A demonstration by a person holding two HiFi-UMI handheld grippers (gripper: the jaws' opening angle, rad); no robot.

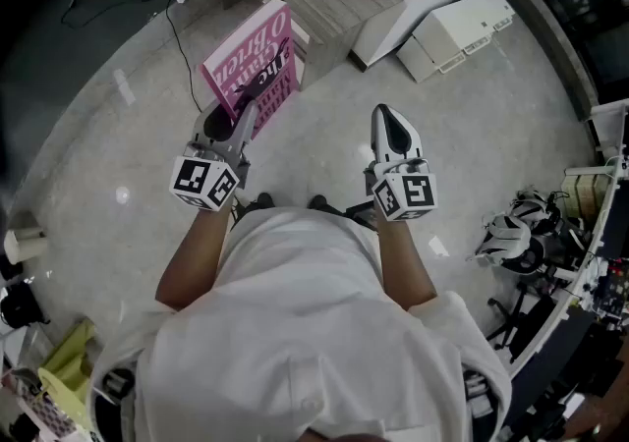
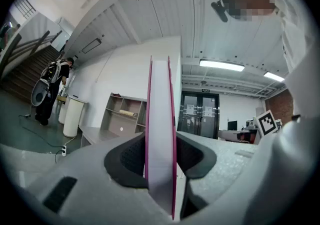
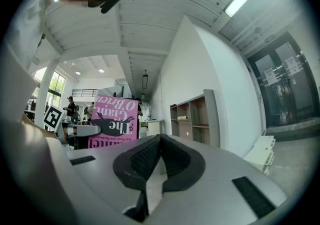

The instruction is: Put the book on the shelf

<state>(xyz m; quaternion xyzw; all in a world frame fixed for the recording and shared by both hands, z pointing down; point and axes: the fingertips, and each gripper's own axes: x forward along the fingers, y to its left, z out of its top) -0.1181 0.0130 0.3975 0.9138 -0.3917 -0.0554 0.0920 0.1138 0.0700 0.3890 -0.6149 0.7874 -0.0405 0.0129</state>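
A pink book (image 1: 254,70) with black lettering is held upright in my left gripper (image 1: 240,114), whose jaws are shut on its lower edge. In the left gripper view the book (image 2: 161,134) stands edge-on between the two dark pads, its white pages framed by pink covers. My right gripper (image 1: 392,131) is shut with nothing in it, held to the right of the book. From the right gripper view, the book's cover (image 3: 112,119) shows to the left of the closed jaws (image 3: 160,141). A grey open shelf unit (image 3: 196,119) stands against the white wall ahead; it also shows as the shelf (image 2: 125,115).
White boxes (image 1: 454,29) lie on the floor by the wall at upper right. A black cable (image 1: 182,47) with a power strip runs across the floor at upper left. Helmets (image 1: 516,229) and clutter sit at the right. A white bin (image 2: 73,116) stands left of the shelf.
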